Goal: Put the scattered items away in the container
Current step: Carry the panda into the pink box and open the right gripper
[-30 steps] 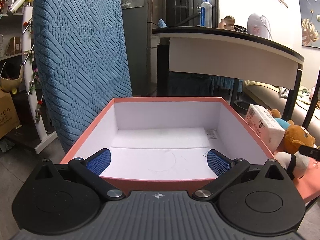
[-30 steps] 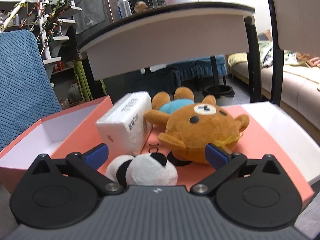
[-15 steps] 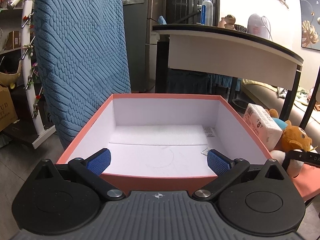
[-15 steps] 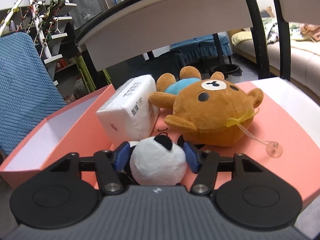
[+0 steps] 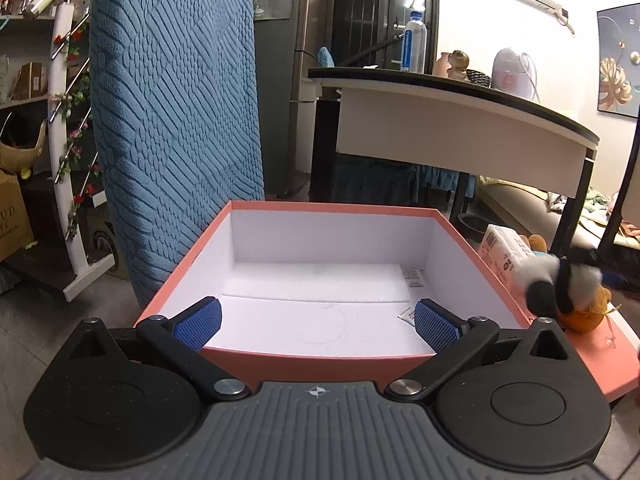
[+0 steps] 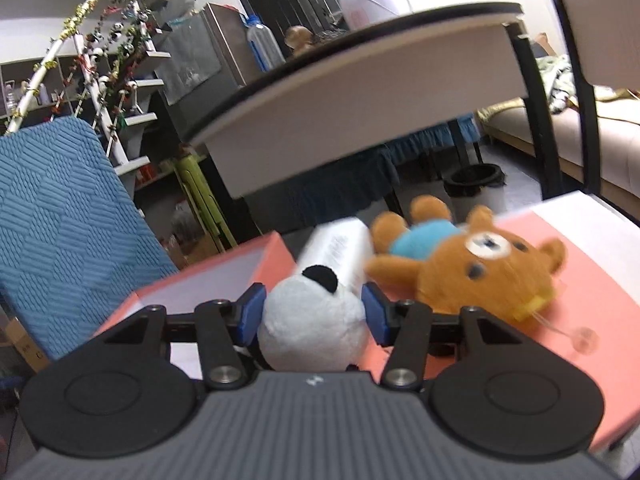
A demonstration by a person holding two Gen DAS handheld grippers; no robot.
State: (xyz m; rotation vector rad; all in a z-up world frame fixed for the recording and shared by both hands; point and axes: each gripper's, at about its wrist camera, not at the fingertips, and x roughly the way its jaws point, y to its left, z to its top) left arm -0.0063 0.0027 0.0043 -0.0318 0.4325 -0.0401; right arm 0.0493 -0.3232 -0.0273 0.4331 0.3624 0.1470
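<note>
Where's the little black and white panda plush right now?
The black and white panda plush is clamped in the right gripper, just right of the open pink box, in front of the brown bear plush.

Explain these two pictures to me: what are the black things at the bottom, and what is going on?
Each black thing is a hand-held grabbing tool with two blue-padded fingers; a person holds one in each hand, and a camera on each looks forward. One picture comes from the left tool, open and empty, facing an open pink box that holds only small paper slips. The other comes from the right tool, which is squeezing a panda toy. Beside the box, on a pink surface, lie a brown bear and a tissue pack.
</note>
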